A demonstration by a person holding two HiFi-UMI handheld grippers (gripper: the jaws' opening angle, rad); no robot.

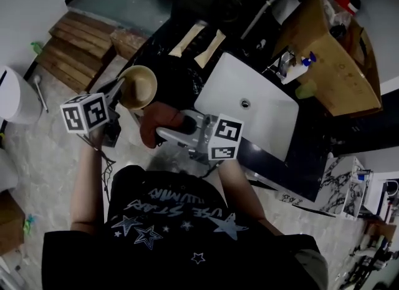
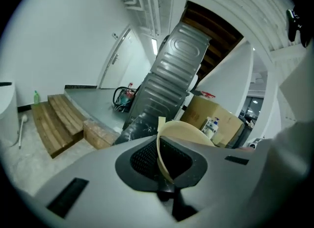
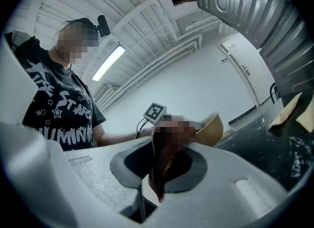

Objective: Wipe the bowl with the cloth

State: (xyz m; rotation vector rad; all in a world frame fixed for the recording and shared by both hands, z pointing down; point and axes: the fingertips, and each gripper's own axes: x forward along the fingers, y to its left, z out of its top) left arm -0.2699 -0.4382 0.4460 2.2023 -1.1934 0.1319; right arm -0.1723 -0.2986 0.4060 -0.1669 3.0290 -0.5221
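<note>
A tan wooden bowl (image 1: 138, 87) hangs tilted above the floor beside the black counter. My left gripper (image 1: 121, 90) is shut on its rim. In the left gripper view the bowl's thin rim (image 2: 164, 154) runs between the jaws of my left gripper (image 2: 165, 175), and the bowl's body (image 2: 189, 131) curves away to the right. A reddish-brown cloth (image 1: 161, 121) bunches just right of the bowl, pinched in my right gripper (image 1: 167, 134). The right gripper view shows the cloth (image 3: 162, 161) hanging between the jaws of my right gripper (image 3: 156, 180), with the bowl (image 3: 212, 130) close behind it.
A white sink (image 1: 249, 105) is set in the black counter (image 1: 181, 77). Two pale wooden strips (image 1: 199, 42) lie on the counter. A cardboard box (image 1: 330, 52) and a blue-capped bottle (image 1: 307, 62) stand beyond the sink. Wooden steps (image 1: 78, 48) lie at the far left.
</note>
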